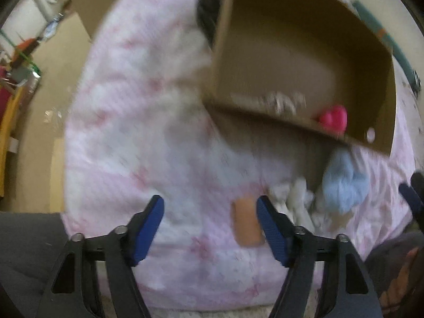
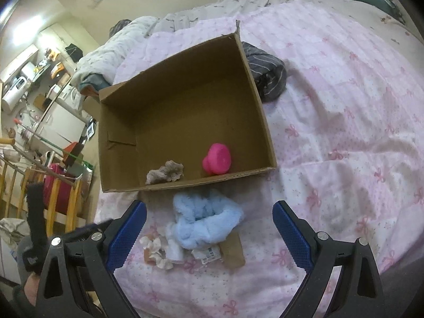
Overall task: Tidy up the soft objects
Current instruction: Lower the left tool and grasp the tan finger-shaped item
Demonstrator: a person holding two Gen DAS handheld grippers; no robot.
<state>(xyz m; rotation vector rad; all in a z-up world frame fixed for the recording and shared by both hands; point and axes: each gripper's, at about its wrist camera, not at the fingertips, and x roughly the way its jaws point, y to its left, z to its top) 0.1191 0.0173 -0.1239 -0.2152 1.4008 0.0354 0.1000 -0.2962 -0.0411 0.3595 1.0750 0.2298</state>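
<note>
An open cardboard box (image 2: 265, 122) lies on the pink bedspread. Inside it are a pink soft toy (image 2: 217, 159) and a grey-brown fuzzy piece (image 2: 164, 172). In front of the box lie a light blue fluffy item (image 2: 206, 218), a white scrunchie (image 2: 159, 251) and a brown card (image 2: 234, 251). My right gripper (image 2: 209, 234) is open and empty, above the blue item. In the blurred left wrist view the box (image 1: 379, 84), the pink toy (image 1: 333, 118), the blue item (image 1: 344, 185) and the brown card (image 1: 245, 224) show. My left gripper (image 1: 210, 228) is open and empty beside the card.
A dark striped cloth (image 2: 267, 74) lies behind the box's right wall. A rumpled grey-white quilt (image 2: 111, 50) lies at the bed's far end. Off the bed's left side stand a wooden rail (image 2: 55, 201), a red bag (image 2: 57, 182) and cluttered shelves.
</note>
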